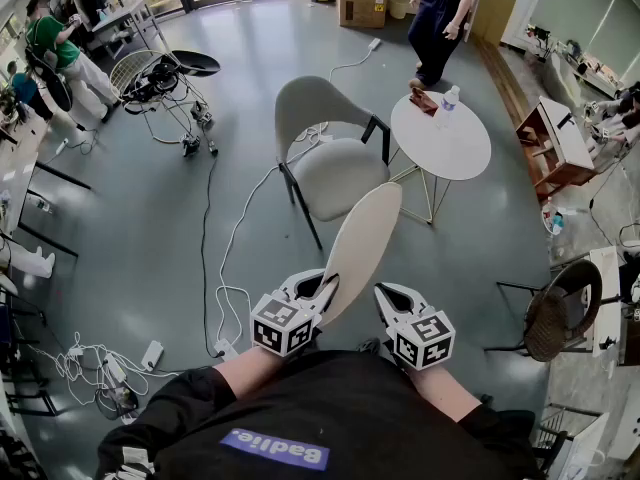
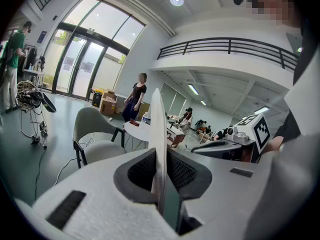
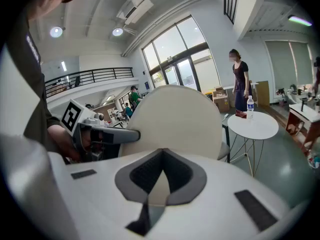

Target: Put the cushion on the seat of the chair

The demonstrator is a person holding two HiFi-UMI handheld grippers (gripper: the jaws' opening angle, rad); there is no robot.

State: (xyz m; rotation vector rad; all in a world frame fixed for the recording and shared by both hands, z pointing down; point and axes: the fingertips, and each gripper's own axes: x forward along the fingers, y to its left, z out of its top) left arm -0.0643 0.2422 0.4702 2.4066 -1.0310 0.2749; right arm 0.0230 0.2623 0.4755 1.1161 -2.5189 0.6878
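Observation:
A beige oval cushion [image 1: 362,243] is held up on edge in front of me. My left gripper [image 1: 325,290] is shut on its lower left rim; in the left gripper view the thin cushion [image 2: 158,134] stands upright between the pads of that gripper [image 2: 160,176]. My right gripper [image 1: 383,293] hovers close beside the cushion's lower right edge, jaws together with nothing between them. The right gripper view looks past this gripper [image 3: 157,179] at the cushion's broad face [image 3: 175,119]. Just beyond the cushion stands the beige chair [image 1: 335,168] with a bare seat.
A round white table [image 1: 440,138] with a water bottle [image 1: 449,98] stands right of the chair. A person [image 1: 440,18] stands behind it. White cables [image 1: 215,268] run over the floor at left, near a wire cart [image 1: 165,83]. A dark chair [image 1: 555,313] is at right.

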